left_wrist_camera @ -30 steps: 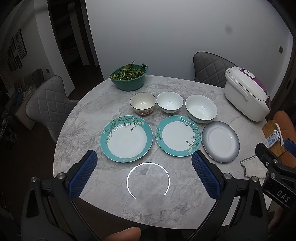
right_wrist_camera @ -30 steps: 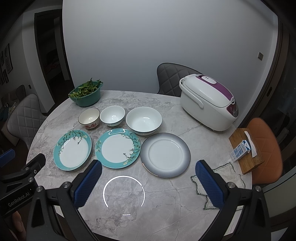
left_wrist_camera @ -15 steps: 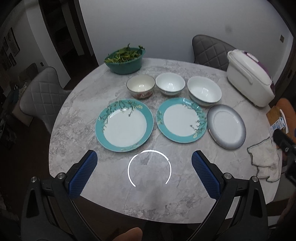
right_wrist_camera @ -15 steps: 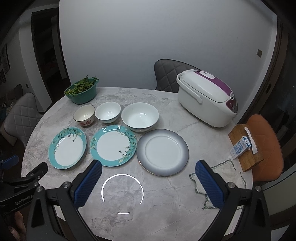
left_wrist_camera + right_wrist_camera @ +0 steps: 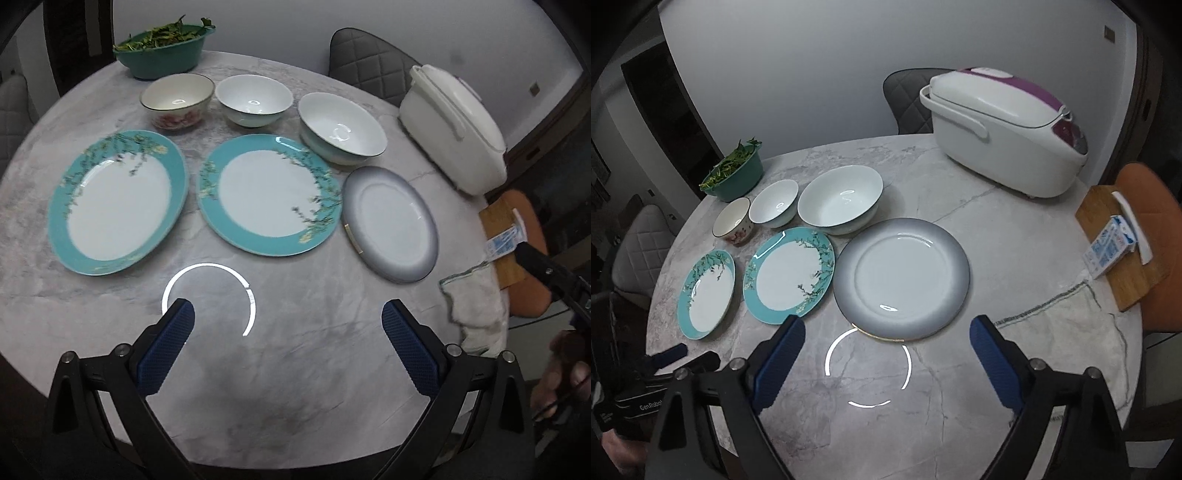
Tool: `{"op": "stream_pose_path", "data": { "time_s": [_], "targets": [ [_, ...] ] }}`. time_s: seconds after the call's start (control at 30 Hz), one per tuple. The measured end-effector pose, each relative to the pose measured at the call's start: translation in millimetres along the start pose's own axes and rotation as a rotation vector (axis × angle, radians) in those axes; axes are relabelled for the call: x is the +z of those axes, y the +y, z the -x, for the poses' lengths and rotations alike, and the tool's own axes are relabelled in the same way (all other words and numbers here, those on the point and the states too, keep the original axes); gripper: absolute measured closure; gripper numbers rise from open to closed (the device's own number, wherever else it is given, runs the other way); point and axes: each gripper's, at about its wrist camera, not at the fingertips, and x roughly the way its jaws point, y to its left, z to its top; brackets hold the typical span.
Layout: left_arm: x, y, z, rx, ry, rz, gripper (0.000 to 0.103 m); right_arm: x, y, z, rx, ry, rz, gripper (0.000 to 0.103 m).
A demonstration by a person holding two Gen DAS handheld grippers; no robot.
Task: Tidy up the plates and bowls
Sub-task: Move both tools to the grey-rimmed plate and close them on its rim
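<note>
Both grippers reach in empty, but your right gripper [image 5: 886,354], jaws spread and closing, sits nearest the grey plate [image 5: 901,277], whose near rim lies just beyond them.

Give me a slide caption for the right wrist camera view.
Right gripper, empty and closing slightly, faces a grey-rimmed plate beside two teal plates and three bowls.

Glossy glazed plates [image 5: 901,275] and bowls [image 5: 840,199] sit on polished marble table [image 5: 997,229] (cloth [image 5: 1067,328] looks rough).
</note>
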Motion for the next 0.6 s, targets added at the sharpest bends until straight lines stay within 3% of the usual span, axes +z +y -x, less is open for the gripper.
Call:
{"op": "stream_pose_path", "data": {
  "time_s": [0.07, 0.13, 0.27, 0.37, 0.43, 0.6],
  "targets": [
    [5, -7, -24, -0.022, -0.004, 0.065, 0.001, 13, -20, -20, 0.069, 0.025, -0.012, 0.011],
    [16, -23, -48, 0.039, 0.014, 0.054, 0.001, 28, -38, -45, 0.138, 0.059, -0.011, 0.011],
    [27, -57, -93, 0.087, 0.090, 0.012, 0.007, 46, -66, -99, 0.234, 0.181, 0.018, 0.017],
    [27, -76, -117, 0.179, 0.128, -0.017, 0.007, 54, -83, -132, 0.250, 0.260, 0.046, 0.024],
    [28, -83, -131, 0.180, 0.148, 0.001, 0.008, 56, -96, -149, 0.277, 0.291, 0.056, 0.027],
    [33, -95, -158, 0.161, 0.192, 0.013, 0.020, 56, -127, -176, 0.315, 0.336, 0.034, 0.032]
  ]
}}
